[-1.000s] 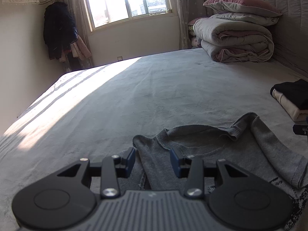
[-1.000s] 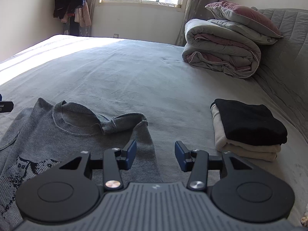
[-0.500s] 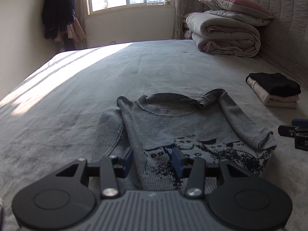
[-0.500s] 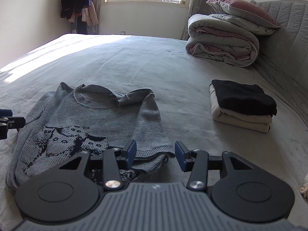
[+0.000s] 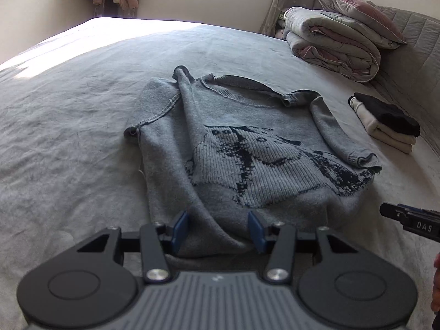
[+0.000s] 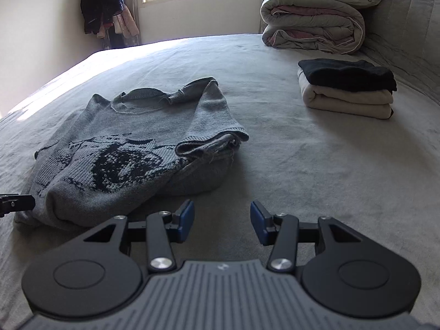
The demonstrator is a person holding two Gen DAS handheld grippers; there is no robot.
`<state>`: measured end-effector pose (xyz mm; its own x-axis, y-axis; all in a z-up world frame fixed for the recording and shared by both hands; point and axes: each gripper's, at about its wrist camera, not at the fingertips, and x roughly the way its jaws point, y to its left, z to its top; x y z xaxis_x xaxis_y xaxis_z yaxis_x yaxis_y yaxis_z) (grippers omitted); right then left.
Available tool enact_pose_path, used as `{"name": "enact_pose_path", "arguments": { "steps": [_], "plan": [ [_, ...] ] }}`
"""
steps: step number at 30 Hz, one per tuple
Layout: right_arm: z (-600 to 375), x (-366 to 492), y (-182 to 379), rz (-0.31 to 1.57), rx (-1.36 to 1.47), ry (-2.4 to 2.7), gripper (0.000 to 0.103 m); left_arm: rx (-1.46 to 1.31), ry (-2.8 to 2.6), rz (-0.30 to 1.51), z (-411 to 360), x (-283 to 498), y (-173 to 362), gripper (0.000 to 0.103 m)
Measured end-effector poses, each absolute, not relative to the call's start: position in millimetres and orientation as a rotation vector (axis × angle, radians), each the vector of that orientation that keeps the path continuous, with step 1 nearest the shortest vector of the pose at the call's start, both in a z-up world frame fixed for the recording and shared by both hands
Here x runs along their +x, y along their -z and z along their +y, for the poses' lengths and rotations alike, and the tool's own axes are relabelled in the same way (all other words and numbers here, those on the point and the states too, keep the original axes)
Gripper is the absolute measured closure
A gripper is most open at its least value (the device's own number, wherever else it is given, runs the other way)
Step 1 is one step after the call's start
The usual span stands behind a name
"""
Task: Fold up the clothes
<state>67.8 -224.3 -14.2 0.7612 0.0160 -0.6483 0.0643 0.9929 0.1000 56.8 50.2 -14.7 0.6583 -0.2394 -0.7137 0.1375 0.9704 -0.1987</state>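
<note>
A grey knit sweater [image 5: 247, 143] with a dark pattern lies partly folded on the bed, both sleeves laid over its front. In the right wrist view the same sweater [image 6: 129, 148] sits to the left. My left gripper [image 5: 217, 232] is open, and the sweater's near folded edge lies between its blue pads. My right gripper [image 6: 222, 221] is open over bare bedsheet, just right of the sweater's near corner, with nothing between its fingers. The right gripper's tip [image 5: 407, 218] shows at the right edge of the left wrist view.
A folded stack of black and cream clothes [image 6: 346, 88] rests on the bed to the right. A rolled duvet with pillows [image 6: 313, 22] lies at the headboard. Clothes hang [image 6: 104, 5] in the far left corner. The grey bedsheet [image 5: 68, 126] spreads wide to the left.
Both grippers have pulled back toward the near edge of the sweater and dropped lower. The sweater's bottom half now lies folded up, so its near edge is a rounded fold.
</note>
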Motion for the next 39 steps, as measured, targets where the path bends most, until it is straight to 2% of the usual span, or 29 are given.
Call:
{"name": "enact_pose_path", "arguments": {
  "steps": [9,12,15,17,19,22,32,39],
  "plan": [
    [-209.9,89.2,28.6,0.743,0.171,-0.030,0.054,-0.364,0.205,0.929,68.9,76.9,29.2,0.056],
    [-208.5,97.5,30.6,0.728,0.214,-0.032,0.054,-0.379,0.198,0.931,68.3,80.4,31.6,0.060],
    [-211.1,105.4,32.5,0.710,0.285,-0.031,0.054,-0.358,0.207,0.916,66.7,81.0,30.1,0.070],
    [-214.3,109.4,33.1,0.695,0.335,-0.037,0.063,-0.344,0.213,0.906,65.7,81.5,29.2,0.076],
    [-217.7,111.7,33.2,0.683,0.385,-0.055,0.090,-0.331,0.219,0.895,64.7,82.0,28.2,0.084],
    [-218.3,110.2,27.3,0.650,0.396,-0.053,0.096,-0.300,0.232,0.853,65.0,79.9,22.4,0.090],
    [-214.2,90.5,-15.6,0.502,0.316,-0.055,0.098,-0.304,0.294,0.599,79.3,60.2,-19.7,0.093],
    [-222.2,70.2,-36.8,0.443,0.297,-0.054,0.098,-0.373,0.275,0.548,98.2,55.0,-32.2,0.094]
  ]
}}
